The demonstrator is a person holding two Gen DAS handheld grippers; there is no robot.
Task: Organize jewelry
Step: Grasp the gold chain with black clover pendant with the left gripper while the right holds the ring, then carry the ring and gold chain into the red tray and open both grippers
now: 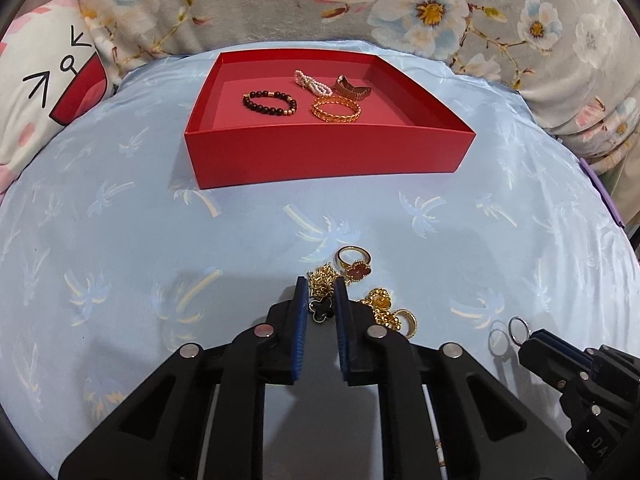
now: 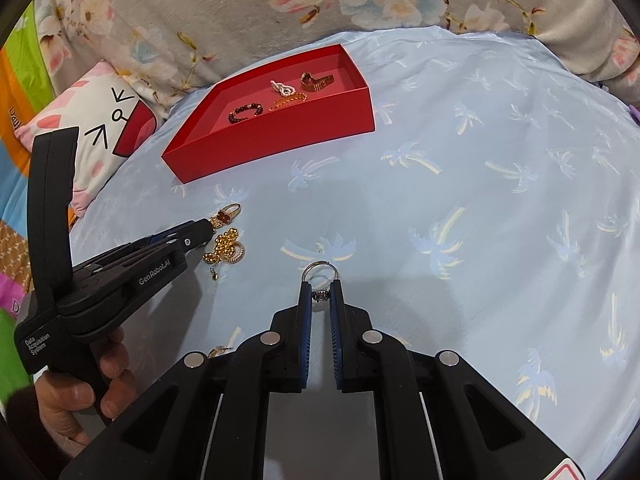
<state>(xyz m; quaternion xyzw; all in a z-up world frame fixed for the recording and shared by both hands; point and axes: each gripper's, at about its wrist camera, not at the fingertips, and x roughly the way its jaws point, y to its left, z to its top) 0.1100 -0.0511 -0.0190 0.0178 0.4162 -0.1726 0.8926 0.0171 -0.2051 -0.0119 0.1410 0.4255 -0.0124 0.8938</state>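
Note:
A red tray (image 1: 328, 156) (image 2: 280, 142) on the blue bedsheet holds a dark bead bracelet (image 1: 270, 103), a pearl bracelet (image 1: 313, 81), a gold chain bracelet (image 1: 336, 109) and a bronze band (image 1: 352, 88). My left gripper (image 1: 322, 286) is closed around a gold chain with a black clover pendant (image 1: 323, 309). A red clover ring (image 1: 354, 264), a gold bead piece (image 1: 380, 306) and a gold ring (image 1: 408, 322) lie beside it. My right gripper (image 2: 321, 286) is shut on a silver ring (image 2: 320, 274) just above the sheet; it also shows in the left wrist view (image 1: 519, 328).
A floral quilt (image 1: 360, 4) lies bunched behind the tray. A cartoon pillow (image 1: 44, 84) sits at the left. A small gold earring (image 2: 220, 350) lies on the sheet near my right gripper. The bed's edge falls off at the far right.

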